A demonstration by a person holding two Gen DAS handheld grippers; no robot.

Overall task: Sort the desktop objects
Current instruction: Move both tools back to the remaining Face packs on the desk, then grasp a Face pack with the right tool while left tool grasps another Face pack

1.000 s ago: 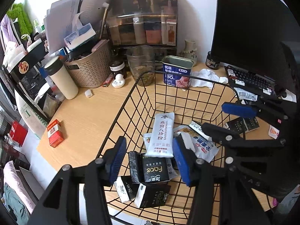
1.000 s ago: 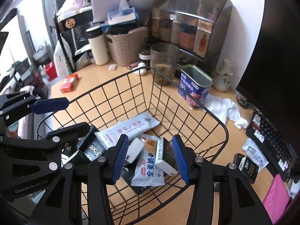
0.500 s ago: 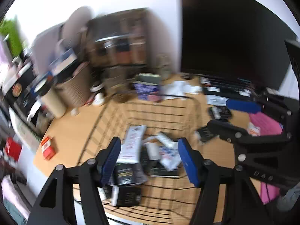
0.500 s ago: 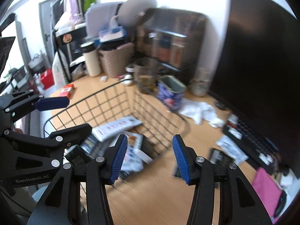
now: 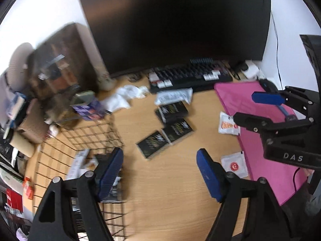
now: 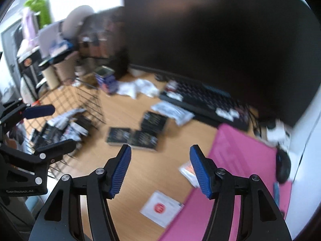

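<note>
Both views are motion-blurred. My left gripper (image 5: 159, 172) hangs over bare wooden desk just right of the black wire basket (image 5: 94, 132); its jaws are opening and hold nothing. My right gripper (image 6: 160, 170) is over the desk beside the pink mat (image 6: 238, 160); its jaws are opening too, empty. Three black packets (image 5: 170, 128) lie ahead of both grippers, also seen as black packets (image 6: 136, 132) in the right wrist view. A white sachet with a red mark (image 5: 234, 164) lies by the mat edge, and the same sachet (image 6: 160, 206) is below the right gripper. The basket holds several packets (image 6: 60, 126).
A black monitor (image 5: 170, 20) and keyboard (image 5: 190, 76) fill the back. A crumpled white tissue (image 5: 128, 94), a blue tin (image 5: 88, 106), a silvery pouch (image 5: 174, 96) and an orange-printed sachet (image 5: 227, 123) lie on the desk. Cluttered shelves and a woven bin (image 5: 30, 124) stand at the left.
Both grippers have swung right, away from above the basket to the open desk near the pink mat. Both pairs of jaws stand wider than before.
</note>
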